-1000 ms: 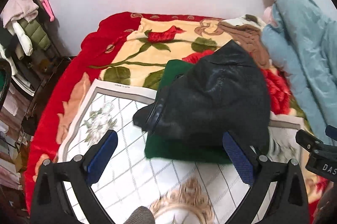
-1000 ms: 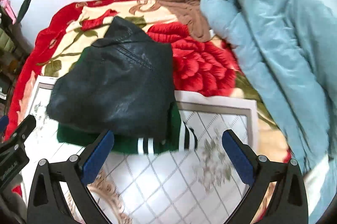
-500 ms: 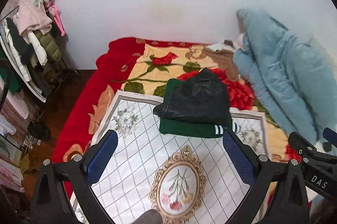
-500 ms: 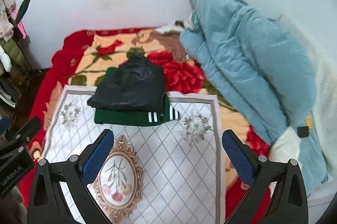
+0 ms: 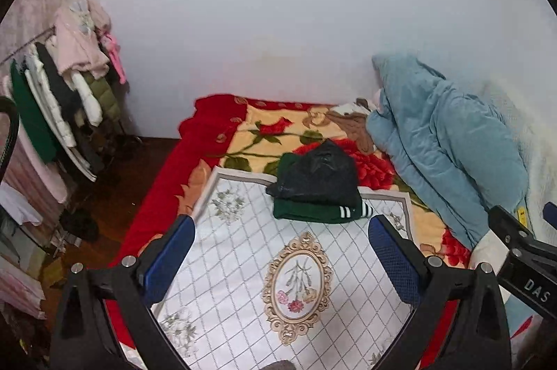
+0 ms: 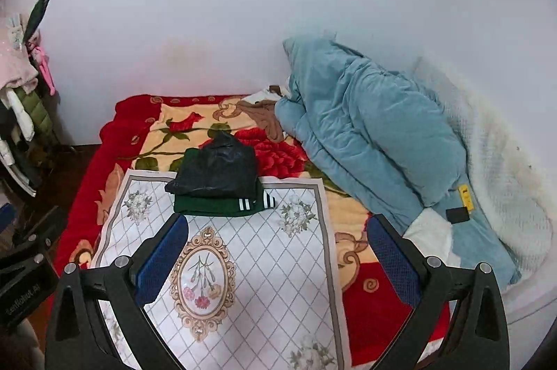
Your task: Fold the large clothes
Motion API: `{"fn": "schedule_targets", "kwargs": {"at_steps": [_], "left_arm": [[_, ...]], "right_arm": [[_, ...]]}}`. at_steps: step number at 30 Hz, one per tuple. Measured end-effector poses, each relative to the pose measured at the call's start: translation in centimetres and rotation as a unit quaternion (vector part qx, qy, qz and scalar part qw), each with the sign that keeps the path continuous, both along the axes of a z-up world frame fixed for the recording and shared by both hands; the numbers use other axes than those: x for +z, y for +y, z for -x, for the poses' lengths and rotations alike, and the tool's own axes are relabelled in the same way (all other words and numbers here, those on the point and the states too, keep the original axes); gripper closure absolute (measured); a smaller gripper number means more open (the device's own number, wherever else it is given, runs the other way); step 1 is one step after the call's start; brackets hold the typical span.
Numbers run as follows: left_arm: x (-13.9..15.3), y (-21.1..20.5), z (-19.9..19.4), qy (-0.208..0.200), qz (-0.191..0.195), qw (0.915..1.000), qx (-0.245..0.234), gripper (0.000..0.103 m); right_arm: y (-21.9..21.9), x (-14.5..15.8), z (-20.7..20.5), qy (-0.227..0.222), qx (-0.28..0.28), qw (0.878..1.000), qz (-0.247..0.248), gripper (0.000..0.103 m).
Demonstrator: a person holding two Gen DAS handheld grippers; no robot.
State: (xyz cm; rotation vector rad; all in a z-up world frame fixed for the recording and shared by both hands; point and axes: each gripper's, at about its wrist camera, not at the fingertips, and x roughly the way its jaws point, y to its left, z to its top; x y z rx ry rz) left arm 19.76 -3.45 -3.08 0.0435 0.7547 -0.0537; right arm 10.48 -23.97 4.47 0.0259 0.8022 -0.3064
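A folded black leather jacket [image 5: 318, 175] [image 6: 217, 169] lies on top of a folded green garment with white stripes [image 5: 313, 213] [image 6: 222, 204], at the far end of a white floral mat [image 5: 250, 265] [image 6: 243, 265] on the bed. My left gripper [image 5: 282, 251] is open and empty, held well back above the mat. My right gripper [image 6: 278, 251] is open and empty too, also back from the stack.
A red rose blanket [image 5: 264, 126] [image 6: 163, 126] covers the bed. A bunched blue quilt [image 5: 442, 140] [image 6: 365, 133] lies to the right, with brown clothing [image 5: 351, 122] beside it. A clothes rack [image 5: 59, 98] stands on the left over dark floor.
Both grippers have pulled back and up from the stacked clothes, which now look small and far. The stack has not moved. Both grippers stay open.
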Motion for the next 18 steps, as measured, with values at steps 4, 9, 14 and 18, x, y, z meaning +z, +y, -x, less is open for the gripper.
{"fn": "schedule_targets", "kwargs": {"at_steps": [4,9,14,18], "left_arm": [[1.5,0.0,2.4,-0.011,0.004,0.9999,0.009,0.001],[2.9,0.0,4.9,-0.033,-0.002,0.9993,0.015,0.001],[3.4,-0.2,6.6,-0.04,-0.005,0.999,0.02,0.001],[3.7,-0.1,7.6,-0.046,0.001,0.9987,0.021,0.001]], "right_arm": [[0.3,2.2,3.0,-0.013,0.013,1.0,0.008,0.0],[0.6,4.0,5.7,-0.025,0.028,0.999,0.012,0.0],[0.6,5.3,7.7,-0.039,0.035,0.998,0.018,0.0],[0.6,5.8,8.6,-0.045,0.039,0.998,0.021,0.0]]}}
